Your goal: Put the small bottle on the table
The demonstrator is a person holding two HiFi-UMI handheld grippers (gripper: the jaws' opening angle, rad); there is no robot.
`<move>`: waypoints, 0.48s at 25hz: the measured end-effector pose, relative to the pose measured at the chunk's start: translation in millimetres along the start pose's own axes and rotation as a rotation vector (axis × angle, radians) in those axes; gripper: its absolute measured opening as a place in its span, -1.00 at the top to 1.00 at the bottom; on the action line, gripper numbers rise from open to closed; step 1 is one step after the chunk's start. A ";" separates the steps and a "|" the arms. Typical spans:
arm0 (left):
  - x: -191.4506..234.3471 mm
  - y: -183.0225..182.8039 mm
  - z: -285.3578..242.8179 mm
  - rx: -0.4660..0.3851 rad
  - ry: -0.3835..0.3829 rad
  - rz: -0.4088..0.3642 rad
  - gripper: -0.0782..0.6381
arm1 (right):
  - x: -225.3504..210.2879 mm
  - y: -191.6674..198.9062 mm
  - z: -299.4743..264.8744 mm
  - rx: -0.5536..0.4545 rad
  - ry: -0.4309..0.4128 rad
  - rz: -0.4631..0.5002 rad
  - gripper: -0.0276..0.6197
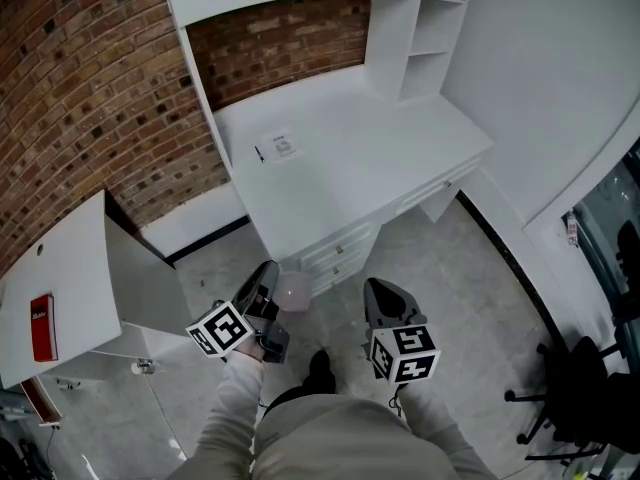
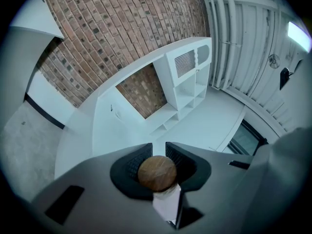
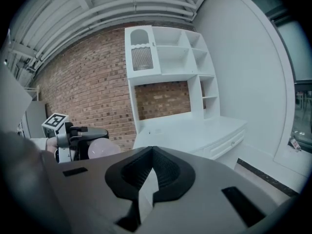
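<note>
The small bottle point(image 1: 293, 291) is pale and rounded, held out over the floor in front of the white desk point(image 1: 340, 178). My left gripper point(image 1: 272, 286) is shut on it. In the left gripper view the bottle's round wooden cap point(image 2: 157, 173) sits between the two dark pads, with its pale body below, and the desk point(image 2: 117, 130) lies ahead. My right gripper point(image 1: 383, 296) hangs beside it to the right, shut with nothing in it. The right gripper view has its jaws meeting at the tips, the right gripper point(image 3: 152, 152) facing the desk point(image 3: 195, 130), and the bottle point(image 3: 101, 148) at the left.
A white hutch with open shelves point(image 1: 420, 38) stands on the desk's back right. A small paper point(image 1: 283, 146) lies on the desktop. Drawers point(image 1: 340, 253) face me. A white cabinet point(image 1: 60, 288) with a red item point(image 1: 41, 327) stands at the left; a black office chair point(image 1: 580, 388) at the right.
</note>
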State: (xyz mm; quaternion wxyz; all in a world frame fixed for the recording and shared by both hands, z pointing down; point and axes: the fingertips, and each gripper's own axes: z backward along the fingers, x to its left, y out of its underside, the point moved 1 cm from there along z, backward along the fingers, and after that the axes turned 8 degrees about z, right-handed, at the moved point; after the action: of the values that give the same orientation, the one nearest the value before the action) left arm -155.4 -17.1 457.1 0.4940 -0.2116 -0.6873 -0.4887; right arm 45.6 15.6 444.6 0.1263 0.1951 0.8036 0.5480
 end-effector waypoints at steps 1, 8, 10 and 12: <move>3.0 -6.2 -3.3 -0.002 0.001 -0.001 0.52 | 1.6 -2.4 -7.0 0.001 -0.001 0.003 0.83; 20.7 -36.0 -18.5 -0.007 -0.004 -0.003 0.52 | 6.6 -11.6 -39.3 0.014 0.006 0.004 0.83; 25.4 -40.5 -21.5 -0.005 -0.008 -0.003 0.52 | 7.2 -12.7 -45.0 0.016 0.009 0.003 0.83; 30.2 -44.6 -25.7 -0.003 -0.014 -0.004 0.52 | 7.1 -13.3 -50.0 0.021 0.012 0.004 0.83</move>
State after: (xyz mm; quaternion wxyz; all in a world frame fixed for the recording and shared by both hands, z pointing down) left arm -190.4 -64.8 464.1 0.4878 -0.2145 -0.6903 -0.4893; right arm 16.0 -27.1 450.7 0.1182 0.1949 0.8096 0.5410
